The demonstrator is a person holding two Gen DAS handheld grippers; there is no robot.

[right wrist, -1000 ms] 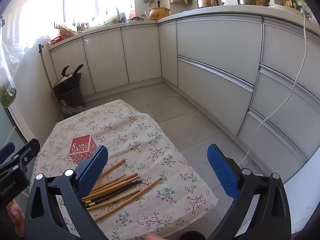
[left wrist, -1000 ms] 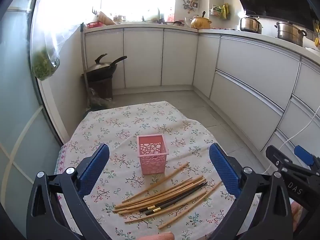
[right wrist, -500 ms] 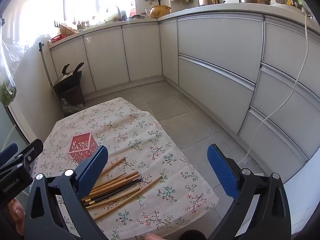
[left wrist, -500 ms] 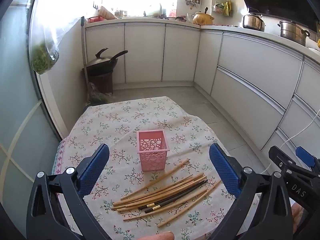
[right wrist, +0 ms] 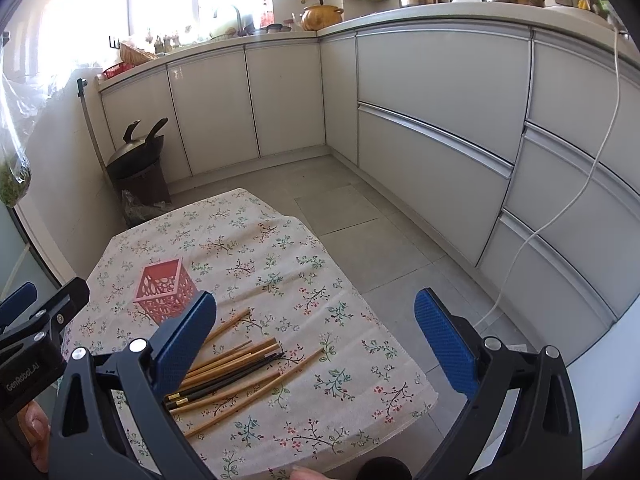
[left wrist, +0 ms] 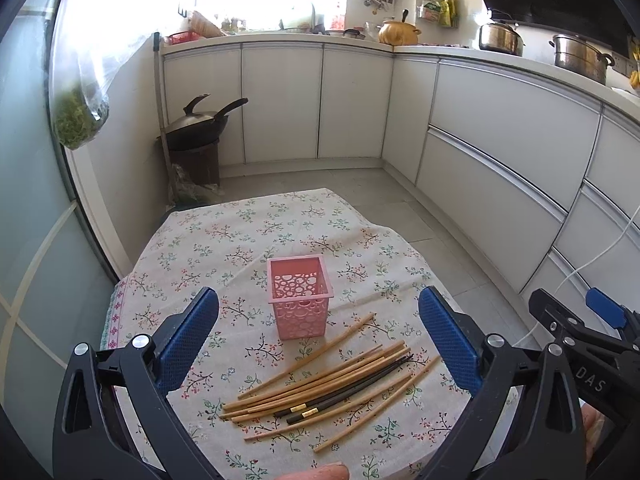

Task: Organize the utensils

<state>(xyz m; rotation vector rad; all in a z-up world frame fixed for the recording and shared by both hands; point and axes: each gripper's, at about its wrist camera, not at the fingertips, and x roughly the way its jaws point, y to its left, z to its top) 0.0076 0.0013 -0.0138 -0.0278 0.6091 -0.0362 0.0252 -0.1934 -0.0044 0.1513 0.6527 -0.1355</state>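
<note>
The left gripper hangs above the near edge of the small counter draped in a floral cloth, its blue-padded fingers spread wide and empty. The right gripper is just as wide and holds nothing, aimed past the cloth's right side. Over the last second both views have pulled back slightly, so more cloth shows beyond the holder; neither gripper has gone down, so I judge that no pick has begun.

The loose bundle of pale wooden chopsticks, with one dark pair banded in gold, lies flat on the cloth just in front of the pink perforated square plastic holder. Its long axis runs diagonally, from near-left to far-right in the left view, tips fanned toward the right edge. The holder stands upright, empty, mouth up.
</note>
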